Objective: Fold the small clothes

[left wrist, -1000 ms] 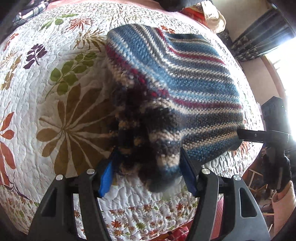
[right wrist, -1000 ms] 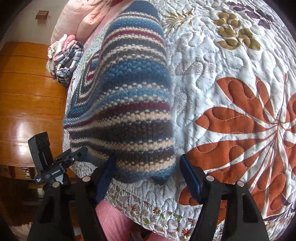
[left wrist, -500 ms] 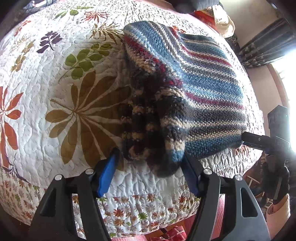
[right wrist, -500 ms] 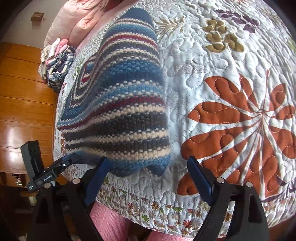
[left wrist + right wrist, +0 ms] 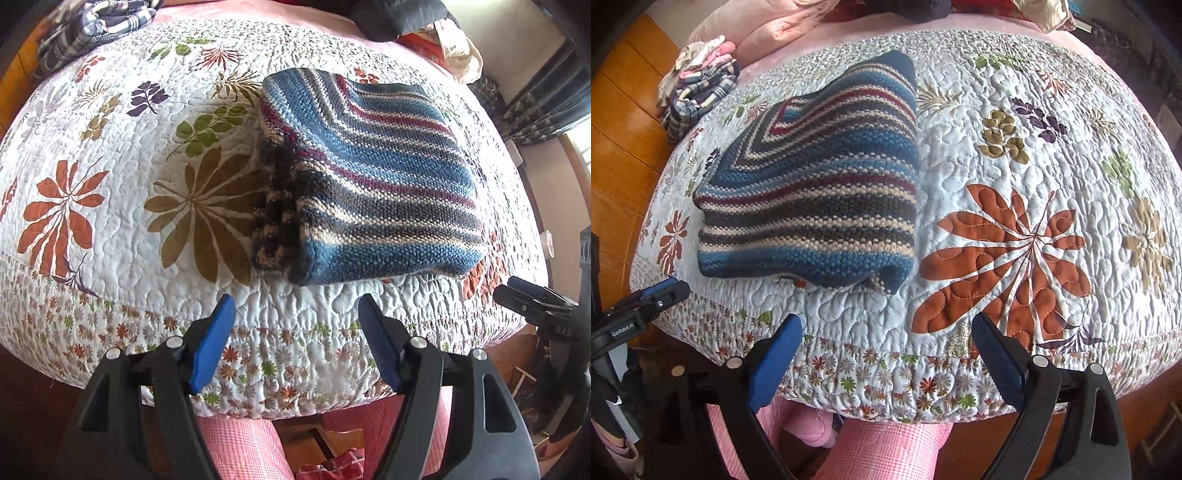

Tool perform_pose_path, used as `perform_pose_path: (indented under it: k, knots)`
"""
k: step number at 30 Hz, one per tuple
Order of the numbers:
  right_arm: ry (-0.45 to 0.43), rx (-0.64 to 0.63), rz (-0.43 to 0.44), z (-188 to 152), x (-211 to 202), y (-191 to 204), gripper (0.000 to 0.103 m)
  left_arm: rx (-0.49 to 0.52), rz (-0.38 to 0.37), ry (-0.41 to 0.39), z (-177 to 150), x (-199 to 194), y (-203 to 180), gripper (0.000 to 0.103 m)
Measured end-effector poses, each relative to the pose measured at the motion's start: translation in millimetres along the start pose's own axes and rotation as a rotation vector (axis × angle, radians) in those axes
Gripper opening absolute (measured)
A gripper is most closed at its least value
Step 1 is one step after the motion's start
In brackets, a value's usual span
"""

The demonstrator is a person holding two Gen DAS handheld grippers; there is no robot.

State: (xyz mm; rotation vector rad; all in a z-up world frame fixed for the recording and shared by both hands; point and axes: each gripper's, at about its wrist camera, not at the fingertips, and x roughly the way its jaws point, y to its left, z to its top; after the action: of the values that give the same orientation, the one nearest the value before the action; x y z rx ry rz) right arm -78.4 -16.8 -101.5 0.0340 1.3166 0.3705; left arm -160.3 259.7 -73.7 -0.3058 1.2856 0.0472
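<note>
Nearest the cameras, the left gripper (image 5: pixel 295 332) is released, its 2 blue pads spread wide and empty above the bed's near edge. The right gripper (image 5: pixel 886 354) is likewise released and holds nothing, poised over the same flowered border of the quilt (image 5: pixel 1052 155). Just beyond both, apart from the pads, the striped knit garment (image 5: pixel 373 184) lies folded on the bed close to its near edge, blue hem facing the grippers. At the far edge of the bed sits a pile of checked clothes (image 5: pixel 698 92).
</note>
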Motion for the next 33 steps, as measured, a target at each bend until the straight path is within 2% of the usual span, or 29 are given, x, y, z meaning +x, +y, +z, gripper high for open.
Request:
perform_pose_path:
  k: [10, 18, 26, 33]
  knots:
    - [-0.046, -0.023, -0.042, -12.8, -33.1, 21.1, 0.099, 0.037, 0.065, -0.028, -20.1, -27.8, -16.6, 0.07]
    - [-0.057, -0.028, -0.064, -17.3, -48.8, 30.9, 0.099, 0.033, 0.071, -0.048, -28.7, -47.8, -20.9, 0.072]
    - [-0.063, -0.023, -0.107, -21.9, -63.8, 37.8, 0.099, 0.055, 0.125, -0.075, -34.1, -67.0, -26.7, 0.08]
    - [-0.1, -0.007, -0.11, -24.4, -84.8, 42.7, 0.099, 0.08, 0.153, -0.101, -38.2, -83.8, -37.3, 0.084]
